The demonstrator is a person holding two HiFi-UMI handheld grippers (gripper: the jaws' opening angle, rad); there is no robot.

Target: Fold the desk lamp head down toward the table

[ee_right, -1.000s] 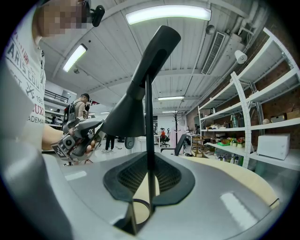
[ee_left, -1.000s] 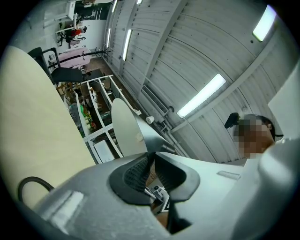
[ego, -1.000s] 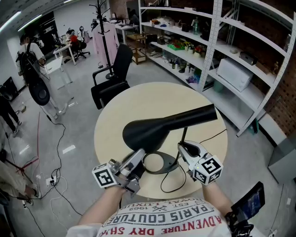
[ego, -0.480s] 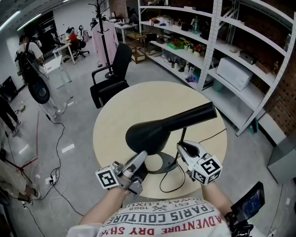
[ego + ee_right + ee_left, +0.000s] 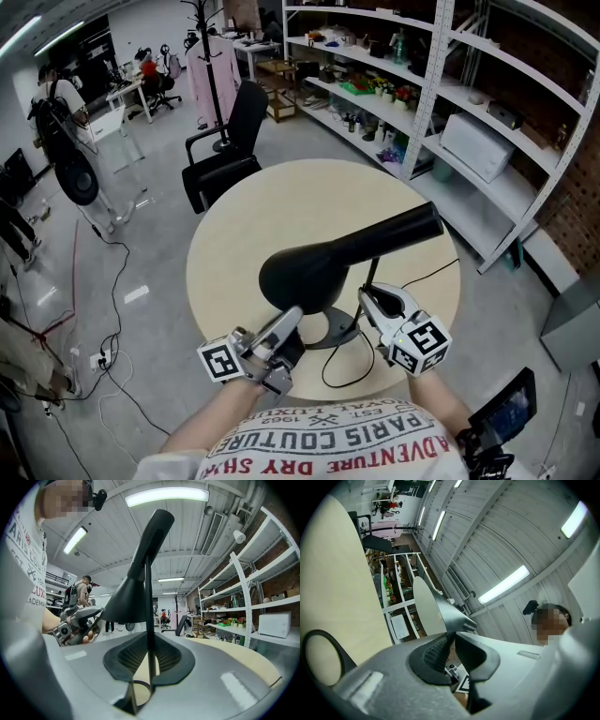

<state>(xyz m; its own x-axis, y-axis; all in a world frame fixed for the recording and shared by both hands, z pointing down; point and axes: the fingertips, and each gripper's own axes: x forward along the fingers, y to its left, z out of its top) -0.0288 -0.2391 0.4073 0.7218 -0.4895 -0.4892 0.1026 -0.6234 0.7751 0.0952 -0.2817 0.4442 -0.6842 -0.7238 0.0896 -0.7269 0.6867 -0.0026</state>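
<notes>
Workshop floor surrounds the round beige bench [image 5: 246,220], and your lamp stands on the near part of it. Your left claw [image 5: 292,316] is closed on the rim of the black cone-shaped lamp head [image 5: 323,265]. In the left gripper view the thin edge of the shade goes between the two ribbed pads. Your right claw [image 5: 367,298] is closed on the thin black stem [image 5: 148,597], which runs upright between its pads. The lamp head hangs tilted above the bench, with its wide end nearest to you and its narrow end pointing away to the right. Under it the black ring base [image 5: 330,333] lies flat on the bench. A black cord [image 5: 326,370] curls beside the base near the front edge. Beyond the bench you have a black office chair [image 5: 230,150] and white metal shelves [image 5: 487,122].
</notes>
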